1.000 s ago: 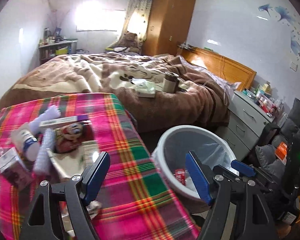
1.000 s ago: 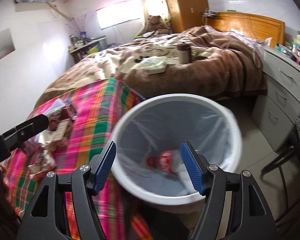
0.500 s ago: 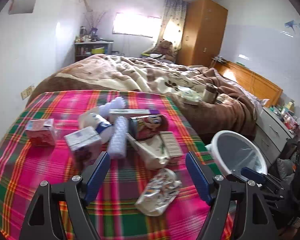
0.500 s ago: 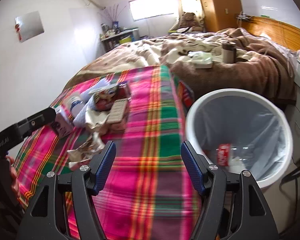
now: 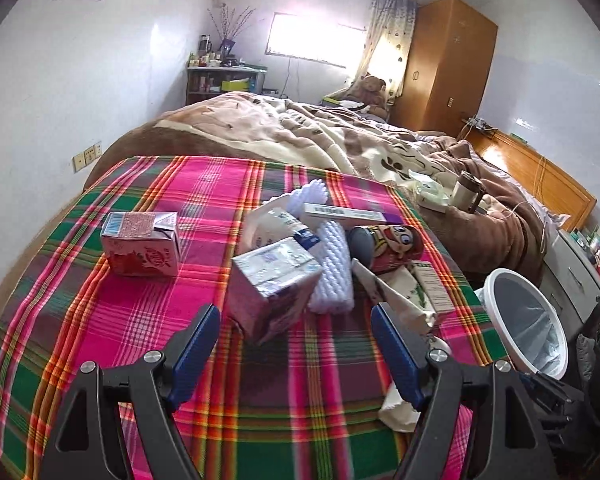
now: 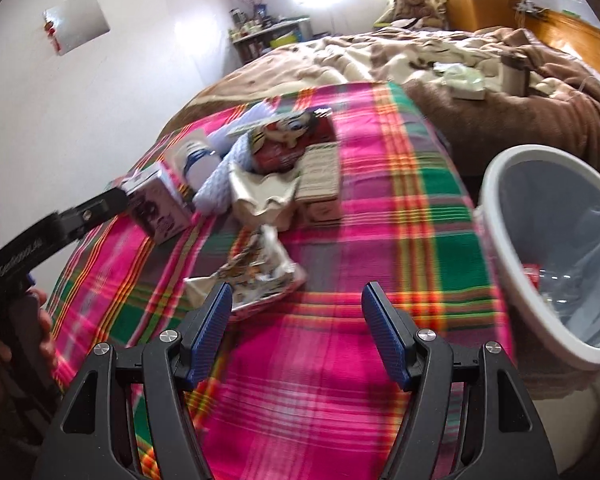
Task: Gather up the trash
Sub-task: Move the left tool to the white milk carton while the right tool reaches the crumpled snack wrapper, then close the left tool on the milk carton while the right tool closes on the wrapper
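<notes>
Little lettering can be read: white print runs along the black arm of the left gripper (image 6: 112, 204) in the right wrist view, but it is too blurred to spell out. The pink carton (image 5: 142, 244), the silver-topped carton (image 5: 270, 288), the long flat box (image 5: 342, 213) and the cartoon-face can (image 5: 388, 246) on the plaid cloth (image 5: 160, 320) carry printing too small to make out.

Cartons, wrappers (image 5: 284, 276) heaped beside white bin (image 5: 496, 280)
</notes>
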Demonstrator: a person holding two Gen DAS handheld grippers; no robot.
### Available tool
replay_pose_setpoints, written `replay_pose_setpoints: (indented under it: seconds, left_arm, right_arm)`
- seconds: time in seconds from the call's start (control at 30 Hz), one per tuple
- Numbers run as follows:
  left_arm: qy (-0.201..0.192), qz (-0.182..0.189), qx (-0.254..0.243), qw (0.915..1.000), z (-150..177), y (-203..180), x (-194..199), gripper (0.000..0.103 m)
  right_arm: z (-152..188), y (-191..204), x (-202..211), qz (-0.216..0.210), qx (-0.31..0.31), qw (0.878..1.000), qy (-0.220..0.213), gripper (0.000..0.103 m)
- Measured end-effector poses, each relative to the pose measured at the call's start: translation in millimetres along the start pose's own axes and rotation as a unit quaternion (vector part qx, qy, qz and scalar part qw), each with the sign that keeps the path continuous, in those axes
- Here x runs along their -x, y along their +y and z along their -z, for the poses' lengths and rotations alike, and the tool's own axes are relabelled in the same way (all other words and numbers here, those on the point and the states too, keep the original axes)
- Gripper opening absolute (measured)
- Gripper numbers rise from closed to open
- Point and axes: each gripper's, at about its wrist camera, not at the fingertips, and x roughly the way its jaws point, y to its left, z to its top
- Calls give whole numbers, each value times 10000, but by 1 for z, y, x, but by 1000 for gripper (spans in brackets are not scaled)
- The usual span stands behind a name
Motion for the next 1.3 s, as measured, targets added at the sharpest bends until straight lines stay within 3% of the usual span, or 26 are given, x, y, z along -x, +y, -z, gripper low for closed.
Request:
replay_pose_setpoints:
  seconds: [0.23, 0.4, 0.7, 0.9, 1.13, 1.3]
  left_arm:
    - [115, -136, -13, 9998, -7, 18, -19, 77]
    - [309, -32, -132, 9994, -11, 24, -35, 77]
    - [511, 69, -357, 9980, -21, 22, -56, 77]
    - [588, 144, -317, 9977, -24, 22, -67, 77]
    - [594, 222, -238, 9977, -23, 23, -67, 48]
    - [525, 208, -229, 9981, -22, 22, -61, 43]
  right_arm:
    - [-1, 7, -18, 45, -242, 9991, 336, 69]
    - [-3, 16, -21, 85, -161, 9993, 312, 68]
    - [-7, 20, -28, 100, -190, 9993, 299, 40]
    - [-10, 20, -30, 95, -173, 9994, 289, 40]
    - [-9, 19, -28, 73, -177, 9995, 246, 40]
    - [-9, 18, -23, 82, -158, 9997, 172, 40]
